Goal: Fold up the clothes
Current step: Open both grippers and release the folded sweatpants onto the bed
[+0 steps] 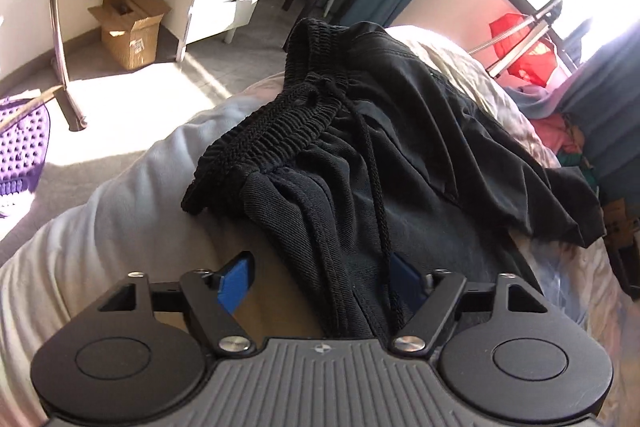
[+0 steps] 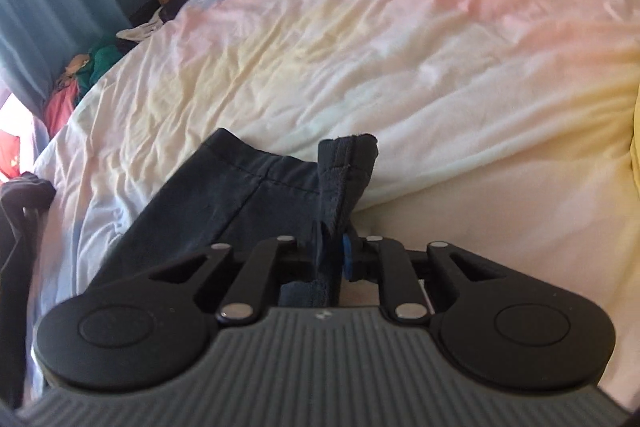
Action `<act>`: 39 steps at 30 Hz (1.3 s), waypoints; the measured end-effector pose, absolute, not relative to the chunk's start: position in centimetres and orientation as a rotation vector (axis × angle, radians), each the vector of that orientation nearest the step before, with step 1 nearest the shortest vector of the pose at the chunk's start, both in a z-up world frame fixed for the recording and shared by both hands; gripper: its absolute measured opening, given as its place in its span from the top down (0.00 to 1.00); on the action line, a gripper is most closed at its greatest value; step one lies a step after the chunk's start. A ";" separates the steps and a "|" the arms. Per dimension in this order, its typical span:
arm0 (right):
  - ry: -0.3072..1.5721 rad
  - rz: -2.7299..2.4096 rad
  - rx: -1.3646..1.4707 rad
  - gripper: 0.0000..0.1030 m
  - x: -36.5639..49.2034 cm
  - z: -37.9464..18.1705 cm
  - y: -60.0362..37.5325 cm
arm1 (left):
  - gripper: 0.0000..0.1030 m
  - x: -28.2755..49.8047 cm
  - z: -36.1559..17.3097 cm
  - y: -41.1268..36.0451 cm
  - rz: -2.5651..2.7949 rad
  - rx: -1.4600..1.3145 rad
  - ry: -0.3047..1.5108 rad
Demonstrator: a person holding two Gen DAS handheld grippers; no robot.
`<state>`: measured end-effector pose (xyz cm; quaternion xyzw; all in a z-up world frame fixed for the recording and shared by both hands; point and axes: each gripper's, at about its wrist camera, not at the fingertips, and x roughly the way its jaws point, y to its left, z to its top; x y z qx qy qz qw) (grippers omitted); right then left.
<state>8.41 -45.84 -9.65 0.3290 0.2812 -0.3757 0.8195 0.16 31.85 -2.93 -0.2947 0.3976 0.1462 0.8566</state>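
— Black drawstring shorts (image 1: 400, 155): where?
— Spread on pastel duvet (image 2: 360, 39), ribbed waistband (image 1: 272, 135) bunched, drawstring (image 1: 372, 163) trailing toward left gripper (image 1: 320, 279).
— Left gripper state?
— Blue fingers (image 1: 236, 279) parted wide, straddling the fabric, not pinching.
— Right gripper (image 2: 334, 259)?
— Clamped on a hem fold, lifted off the duvet.
— Background?
— Cardboard box (image 1: 128, 27) on floor.

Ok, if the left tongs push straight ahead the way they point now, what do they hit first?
The black shorts. Their fabric and drawstring already lie between the open left tongs, so going forward would likely bunch that cloth toward the ribbed waistband; depth is hard to judge.
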 end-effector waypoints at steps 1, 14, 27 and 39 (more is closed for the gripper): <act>0.575 -0.787 0.671 0.46 8.4 -8.9 -45.2 | 0.15 -0.1 -2.4 31.2 0.305 -0.574 0.825; 0.372 -0.357 0.419 0.33 7.6 -1.1 -34.5 | 0.00 1.2 1.0 17.8 0.152 -0.112 0.578; 0.363 -0.118 0.246 0.32 5.5 -0.8 -27.4 | 0.00 3.0 -4.0 12.3 0.053 -0.103 0.522; 0.368 -0.076 0.217 0.33 6.6 -0.4 -24.3 | 0.00 3.1 -4.7 13.8 0.075 -0.160 0.531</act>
